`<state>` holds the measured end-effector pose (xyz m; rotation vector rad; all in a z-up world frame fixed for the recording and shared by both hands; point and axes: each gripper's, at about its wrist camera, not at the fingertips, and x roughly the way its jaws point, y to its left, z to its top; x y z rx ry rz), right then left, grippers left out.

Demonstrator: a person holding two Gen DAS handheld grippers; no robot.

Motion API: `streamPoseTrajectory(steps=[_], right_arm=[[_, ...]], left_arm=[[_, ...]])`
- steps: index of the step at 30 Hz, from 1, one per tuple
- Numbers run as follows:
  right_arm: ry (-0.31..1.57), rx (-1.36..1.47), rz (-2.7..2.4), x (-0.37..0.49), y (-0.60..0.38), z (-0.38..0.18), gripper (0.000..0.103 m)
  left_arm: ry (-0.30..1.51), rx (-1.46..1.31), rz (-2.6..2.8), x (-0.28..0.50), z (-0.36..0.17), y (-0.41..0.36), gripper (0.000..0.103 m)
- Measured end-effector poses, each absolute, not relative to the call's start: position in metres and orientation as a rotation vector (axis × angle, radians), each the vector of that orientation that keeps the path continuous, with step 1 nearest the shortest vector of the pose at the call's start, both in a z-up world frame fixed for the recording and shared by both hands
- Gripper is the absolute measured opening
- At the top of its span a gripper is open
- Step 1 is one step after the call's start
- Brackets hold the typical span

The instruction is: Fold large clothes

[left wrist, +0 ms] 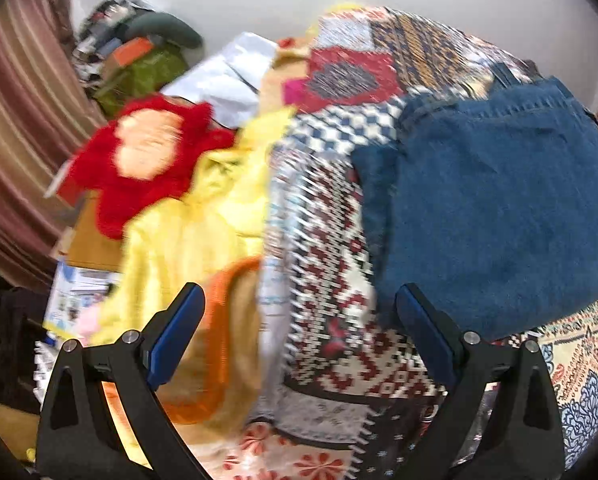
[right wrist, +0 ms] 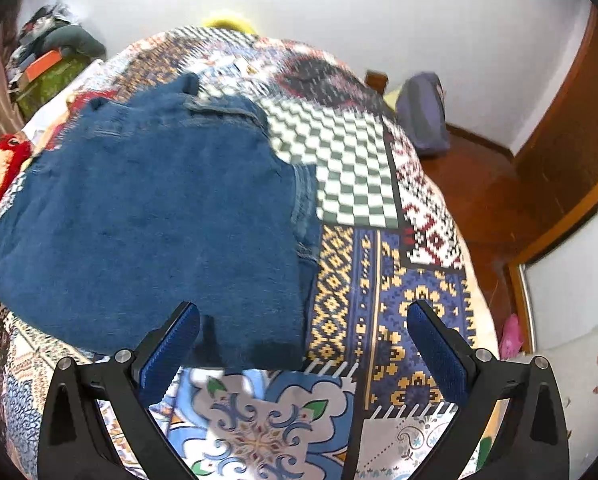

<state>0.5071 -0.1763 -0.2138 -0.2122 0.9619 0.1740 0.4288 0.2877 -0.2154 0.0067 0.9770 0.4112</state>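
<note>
Denim jeans (right wrist: pixel 147 208) lie folded flat on patchwork bedspread (right wrist: pixel 379 280).

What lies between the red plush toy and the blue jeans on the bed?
In the left wrist view, yellow cloth and a strip of patchwork bedspread separate the red plush toy from the blue jeans.

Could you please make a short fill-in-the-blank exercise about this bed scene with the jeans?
1. The folded jeans are ____ in colour.
2. The jeans lie on a patchwork bedspread, held by ____ gripper.
3. The jaws of the left gripper and right gripper are both ____.
4. The fluffy red item lies on the jeans' ____ side.

Answers: blue; neither; open; left
</note>
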Motion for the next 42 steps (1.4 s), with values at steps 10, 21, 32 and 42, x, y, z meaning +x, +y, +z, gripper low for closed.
streamPoseTrajectory(steps=[10, 21, 32, 42], right_arm=[[0.805, -0.238, 0.365, 0.471, -0.096, -0.162, 0.103], [0.971, -0.289, 0.496, 0.479, -0.014, -0.228, 0.103], [1.055, -0.233, 0.533, 0.491, -0.019, -0.259, 0.103], [1.066, -0.236, 0.533, 0.492, -0.019, -0.255, 0.103]], left_arm=[[0.848, -0.323, 0.319, 0.404, -0.185, 0.284, 0.098], [1.055, -0.706, 0.064, 0.426, -0.281, 0.248, 0.098], [0.958, -0.876, 0.036, 0.475, -0.300, 0.261, 0.098], [0.860, -0.831, 0.182, 0.510, -0.283, 0.253, 0.058]])
